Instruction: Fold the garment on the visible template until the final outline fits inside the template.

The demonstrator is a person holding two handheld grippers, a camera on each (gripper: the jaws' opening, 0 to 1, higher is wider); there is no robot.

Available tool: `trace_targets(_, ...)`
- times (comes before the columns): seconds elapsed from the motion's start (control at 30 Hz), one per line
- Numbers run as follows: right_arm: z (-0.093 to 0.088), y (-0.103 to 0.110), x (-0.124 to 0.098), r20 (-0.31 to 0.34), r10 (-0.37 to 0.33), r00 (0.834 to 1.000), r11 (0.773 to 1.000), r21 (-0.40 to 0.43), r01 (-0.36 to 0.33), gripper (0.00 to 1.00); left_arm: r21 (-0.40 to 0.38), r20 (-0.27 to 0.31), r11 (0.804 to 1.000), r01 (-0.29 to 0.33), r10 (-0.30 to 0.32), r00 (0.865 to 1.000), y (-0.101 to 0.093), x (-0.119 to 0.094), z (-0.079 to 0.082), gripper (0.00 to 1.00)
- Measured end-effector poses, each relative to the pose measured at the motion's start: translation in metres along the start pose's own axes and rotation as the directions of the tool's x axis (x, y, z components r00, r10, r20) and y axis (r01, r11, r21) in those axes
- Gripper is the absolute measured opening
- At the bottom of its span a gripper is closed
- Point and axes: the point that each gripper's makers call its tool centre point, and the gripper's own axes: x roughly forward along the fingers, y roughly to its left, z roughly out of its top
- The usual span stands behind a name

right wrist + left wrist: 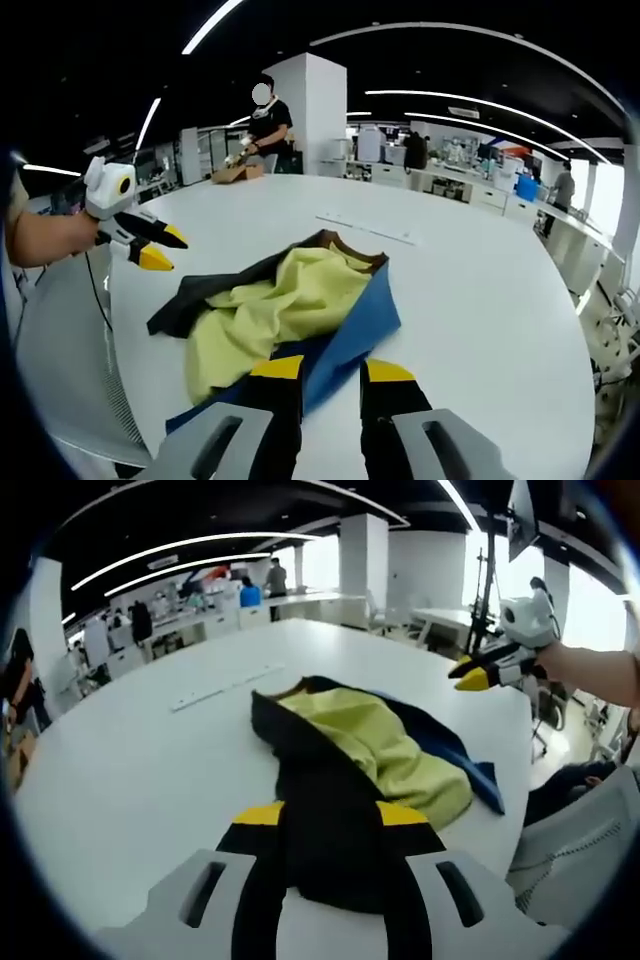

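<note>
garment bunched on the table, both grippers waiting

while the crumpled garment of black, yellow-green and blue cloth (365, 765) is lying in a heap on the round white table (130, 780), near its edge, both tools are hanging off it. the left gripper (330, 815) is hovering with its yellow-tipped black jaws spread apart over the black end of the cloth; whether they are touching it, i cannot tell, and they are clamping nothing. the right gripper (332, 372) is sitting just short of the blue edge, jaws parted and gripping nothing.

this cloth is looking soft, light and limp, so it is going to sag and slide on the smooth tabletop, not hold a crease by itself. judging from here, the sensible holds are the outer corners or the hem, each pinched through a single layer, then lifted and spread flat. no template outline is making itself plain; a pale strip (365, 228) is lying beyond the collar. folding is looking barely begun.
</note>
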Motion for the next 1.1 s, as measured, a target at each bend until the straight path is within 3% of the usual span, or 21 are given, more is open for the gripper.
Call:
trace_targets(0.37,-0.024,0.018,-0.009,-0.034,0.031,0.999,0.999,0.022,-0.031,0.18,-0.036,-0.04,0.999,-0.005,0.003,0.999,-0.007,-0.015,-0.032,0.29)
trace_targets(0.87,-0.066,0.054,-0.02,-0.089,0.087,0.992,0.995,0.063,-0.082,0.18,-0.029,-0.122,0.999,0.041,-0.044,0.992,-0.035,-0.026,-0.075,0.28)
trace_targets(1.1,-0.081,0.079,-0.022,-0.111,0.139,0.984,0.99,0.052,-0.134,0.17,-0.034,-0.142,0.998,0.053,-0.058,0.988,-0.041,-0.027,-0.082,0.26)
